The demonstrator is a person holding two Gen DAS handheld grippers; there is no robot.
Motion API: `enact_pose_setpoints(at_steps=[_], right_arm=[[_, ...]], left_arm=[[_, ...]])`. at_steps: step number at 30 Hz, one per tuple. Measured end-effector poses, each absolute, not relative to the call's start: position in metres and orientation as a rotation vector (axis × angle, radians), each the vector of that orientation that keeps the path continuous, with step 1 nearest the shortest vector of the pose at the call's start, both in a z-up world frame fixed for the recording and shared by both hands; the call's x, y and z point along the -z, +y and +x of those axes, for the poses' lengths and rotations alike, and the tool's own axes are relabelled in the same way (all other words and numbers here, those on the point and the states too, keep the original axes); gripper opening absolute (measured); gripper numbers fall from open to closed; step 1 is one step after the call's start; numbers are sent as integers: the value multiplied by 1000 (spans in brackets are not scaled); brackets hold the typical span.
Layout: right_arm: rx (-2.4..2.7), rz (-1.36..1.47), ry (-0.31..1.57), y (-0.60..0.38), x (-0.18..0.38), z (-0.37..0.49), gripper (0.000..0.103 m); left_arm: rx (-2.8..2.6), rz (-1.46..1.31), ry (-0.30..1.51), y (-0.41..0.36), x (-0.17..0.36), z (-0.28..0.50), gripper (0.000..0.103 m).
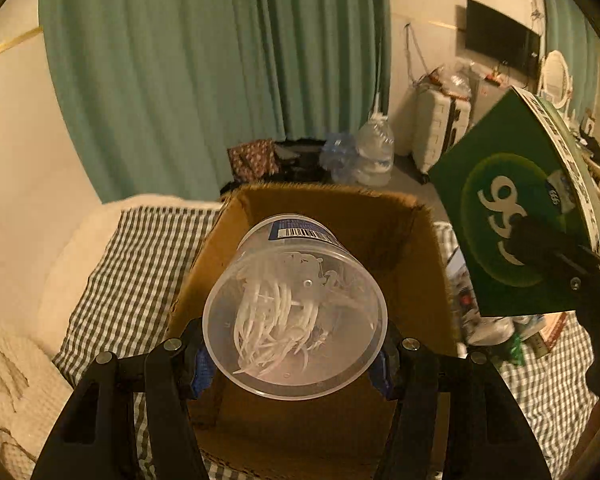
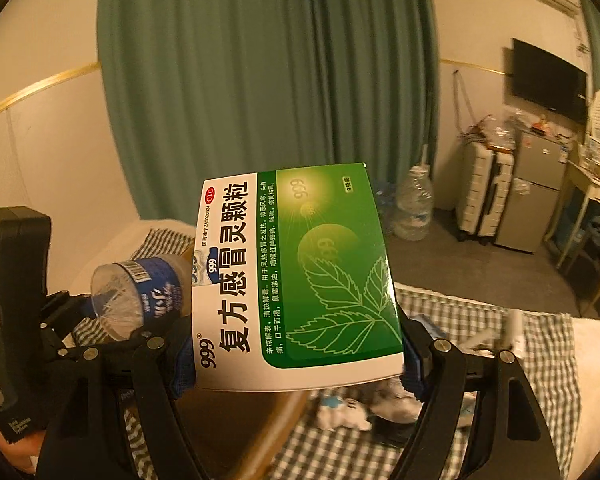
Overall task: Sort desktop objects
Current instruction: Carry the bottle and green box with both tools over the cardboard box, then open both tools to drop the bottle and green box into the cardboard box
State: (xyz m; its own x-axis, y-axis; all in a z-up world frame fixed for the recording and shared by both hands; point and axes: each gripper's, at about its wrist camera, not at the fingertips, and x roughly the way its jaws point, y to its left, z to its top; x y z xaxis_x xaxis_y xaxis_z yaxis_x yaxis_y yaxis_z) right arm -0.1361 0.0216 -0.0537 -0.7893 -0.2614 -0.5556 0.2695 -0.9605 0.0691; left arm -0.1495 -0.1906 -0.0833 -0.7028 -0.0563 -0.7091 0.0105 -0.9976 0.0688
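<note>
The left claw (image 1: pixel 296 364) is closed about halfway on a clear plastic tub (image 1: pixel 296 320) of white floss picks, its blue pads pressing the tub's wall near the wide clear end. The tub lies on its side between the fingers, its labelled end pointing away from the claw. Just beyond and below it sits an open cardboard box (image 1: pixel 416 264), whose mouth fills the space ahead of the fingers.

The right claw (image 2: pixel 300 364) stands wider and clamps a green and white medicine box (image 2: pixel 300 272) by its two side edges, low down, so most of the carton sticks out past the fingertips. In the left wrist view that carton (image 1: pixel 516 216) hangs to the right of the tub, over the cardboard box's right rim.

Risks, as I judge them:
- The tub is smooth, round and tapered, so it could slip out of the pads or roll, then land outside the box on the checked cloth (image 1: pixel 140 264).
- Whether the tub has a lid on I cannot tell; if it has none, a further tilt would spill the picks.
- The carton is thin card held near one end; a squeeze may crush it, and a knock could twist it loose.
- Both hands are near the same opening, so the carton could strike the tub or the box's right wall.

Beneath the right claw loose items lie on the cloth, blurred.
</note>
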Motion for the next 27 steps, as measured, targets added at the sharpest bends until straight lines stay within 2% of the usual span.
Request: enact_pose_setpoints(at_steps=[8,14,16,27], right_arm=[[2632,921,62,-2,85,-167,78],[2615,919,85,-3,95,-177,81],[2608,901,98,-2,93,-177,87],[2733,772,107,27,47,-138,92]], left_arm=[[2793,1252,-88,-210,102,-159,64],[2797,1169,-156,-208,94,-154,82],[2802,1158,-155,-213,93,-155,82],[2849,1070,-108,-208,58,-139,88]])
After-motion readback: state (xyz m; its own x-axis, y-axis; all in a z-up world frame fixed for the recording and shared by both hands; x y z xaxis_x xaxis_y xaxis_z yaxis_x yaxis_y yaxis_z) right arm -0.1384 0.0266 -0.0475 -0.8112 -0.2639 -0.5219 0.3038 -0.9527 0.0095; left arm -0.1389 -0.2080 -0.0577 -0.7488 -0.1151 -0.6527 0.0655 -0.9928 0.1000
